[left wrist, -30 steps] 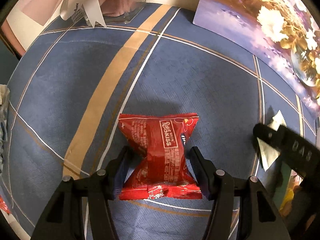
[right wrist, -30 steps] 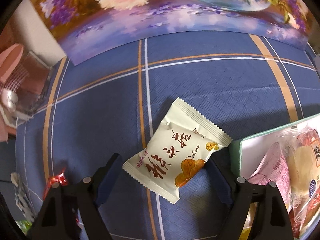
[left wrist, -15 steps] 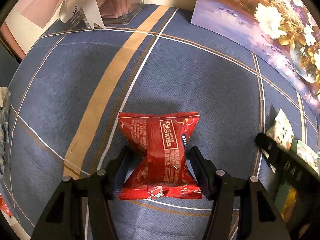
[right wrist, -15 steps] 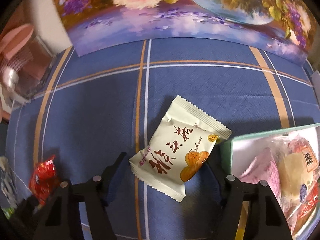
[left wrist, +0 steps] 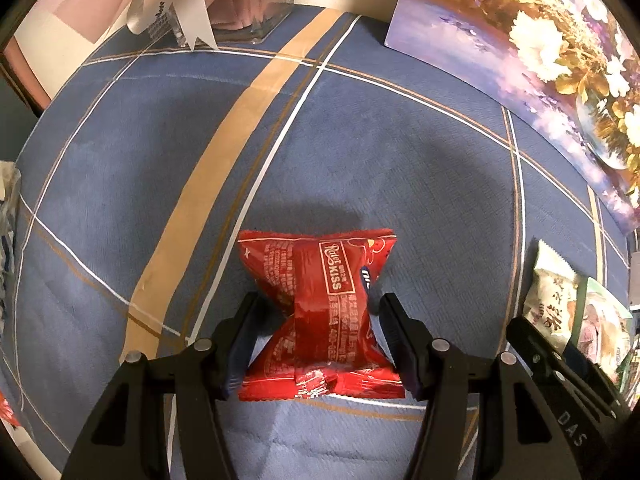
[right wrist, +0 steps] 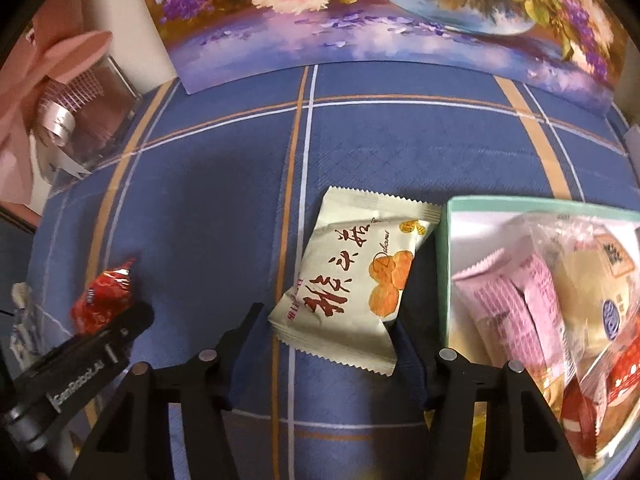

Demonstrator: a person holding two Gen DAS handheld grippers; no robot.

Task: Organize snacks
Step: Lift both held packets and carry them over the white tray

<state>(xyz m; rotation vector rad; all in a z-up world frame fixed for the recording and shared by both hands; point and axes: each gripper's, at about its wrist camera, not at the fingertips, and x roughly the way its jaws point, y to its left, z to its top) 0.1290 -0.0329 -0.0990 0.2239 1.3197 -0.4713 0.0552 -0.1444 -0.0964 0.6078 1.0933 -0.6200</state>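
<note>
My left gripper (left wrist: 320,320) is shut on a red snack packet (left wrist: 320,300), pinched at its waist above the blue plaid tablecloth. The same packet shows at the left of the right wrist view (right wrist: 104,300). My right gripper (right wrist: 326,328) holds a cream snack packet (right wrist: 352,280) with red characters and an orange picture; its fingers press the packet's lower sides. That packet also shows at the right of the left wrist view (left wrist: 554,296). A mint-green box (right wrist: 446,264) with several snacks inside stands right beside the cream packet.
A flower painting (right wrist: 380,12) leans along the back of the table. A clear box with pink ribbon (right wrist: 80,112) stands at the back left. White wrappers (left wrist: 6,208) lie at the table's left edge.
My right gripper has carried the cream packet to the right, up against the mint-green box, and it has turned more upright. The left gripper keeps the red packet in place.
</note>
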